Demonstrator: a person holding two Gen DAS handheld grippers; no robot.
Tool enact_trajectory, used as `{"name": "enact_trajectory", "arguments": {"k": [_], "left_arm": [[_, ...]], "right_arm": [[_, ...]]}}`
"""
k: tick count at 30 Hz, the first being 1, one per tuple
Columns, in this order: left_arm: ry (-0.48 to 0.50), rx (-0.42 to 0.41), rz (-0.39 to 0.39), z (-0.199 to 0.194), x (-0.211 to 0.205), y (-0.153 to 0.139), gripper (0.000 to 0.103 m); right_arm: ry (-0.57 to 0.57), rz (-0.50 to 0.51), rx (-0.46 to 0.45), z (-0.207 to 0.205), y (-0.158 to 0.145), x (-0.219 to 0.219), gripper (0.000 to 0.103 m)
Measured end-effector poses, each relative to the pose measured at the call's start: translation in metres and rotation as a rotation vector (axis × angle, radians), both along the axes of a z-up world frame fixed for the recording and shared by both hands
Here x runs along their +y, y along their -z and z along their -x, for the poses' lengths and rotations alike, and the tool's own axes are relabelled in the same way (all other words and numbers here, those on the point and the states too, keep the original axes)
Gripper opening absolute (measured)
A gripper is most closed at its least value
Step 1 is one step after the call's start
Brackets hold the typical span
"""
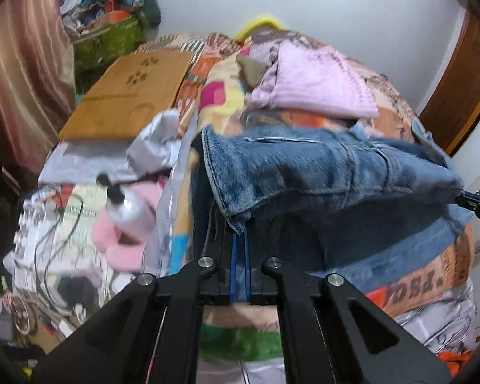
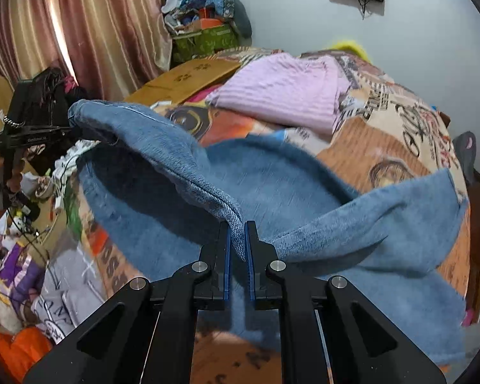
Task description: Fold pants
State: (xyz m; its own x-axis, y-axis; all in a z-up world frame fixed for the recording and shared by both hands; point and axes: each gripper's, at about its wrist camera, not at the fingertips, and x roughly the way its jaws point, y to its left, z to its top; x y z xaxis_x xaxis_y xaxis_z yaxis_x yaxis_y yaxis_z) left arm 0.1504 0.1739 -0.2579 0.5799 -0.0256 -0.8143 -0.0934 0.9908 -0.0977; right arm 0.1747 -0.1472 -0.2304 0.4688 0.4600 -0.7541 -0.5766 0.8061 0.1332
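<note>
Blue denim pants (image 1: 320, 172) are held up over the patterned bed cover (image 1: 438, 265). My left gripper (image 1: 240, 230) is shut on one corner of the pants' edge. My right gripper (image 2: 236, 240) is shut on another corner of the same edge. The lifted denim (image 2: 163, 147) stretches between the two grippers, and the rest of the pants lies on the bed below. The left gripper also shows at the left of the right wrist view (image 2: 70, 131), and the right gripper shows at the right edge of the left wrist view (image 1: 467, 200).
A folded lilac sweater (image 1: 316, 86) and a brown cardboard sheet (image 1: 128, 92) lie further back on the bed. A silver bottle (image 1: 128, 211), pink cloth and cables clutter the left side. Curtains (image 2: 89, 25) hang at the left. A wooden door (image 1: 464, 73) stands at the right.
</note>
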Motion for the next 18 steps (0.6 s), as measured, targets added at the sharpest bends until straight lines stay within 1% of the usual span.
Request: {"name": "enact_trajectory", "arguments": {"k": [5, 8, 9, 11, 13, 15, 18], "left_arm": [[-0.037, 0.052, -0.002, 0.014, 0.001, 0.029, 0.003], [-0.057, 0.095, -0.015, 0.022, -0.001, 0.045, 0.004], [-0.063, 0.101, -0.019, 0.024, -0.001, 0.046, 0.003], [-0.070, 0.100, -0.027, 0.029, -0.002, 0.044, 0.003], [-0.078, 0.088, -0.037, 0.035, -0.002, 0.036, 0.004], [-0.091, 0.068, -0.067, 0.040, -0.003, 0.024, 0.004], [-0.103, 0.034, -0.100, 0.045, -0.003, 0.004, 0.004]], "right_arm": [[0.014, 0.021, 0.028, 0.009, 0.021, 0.004, 0.008], [0.024, 0.029, 0.023, 0.015, 0.031, 0.004, 0.009], [0.028, 0.023, 0.022, 0.017, 0.031, 0.005, 0.010], [0.040, -0.007, 0.040, 0.015, 0.030, 0.002, 0.012], [0.051, -0.022, 0.056, 0.013, 0.029, 0.001, 0.012], [0.048, -0.018, 0.057, 0.014, 0.027, 0.002, 0.015], [0.040, -0.007, 0.058, 0.018, 0.023, 0.002, 0.022]]}}
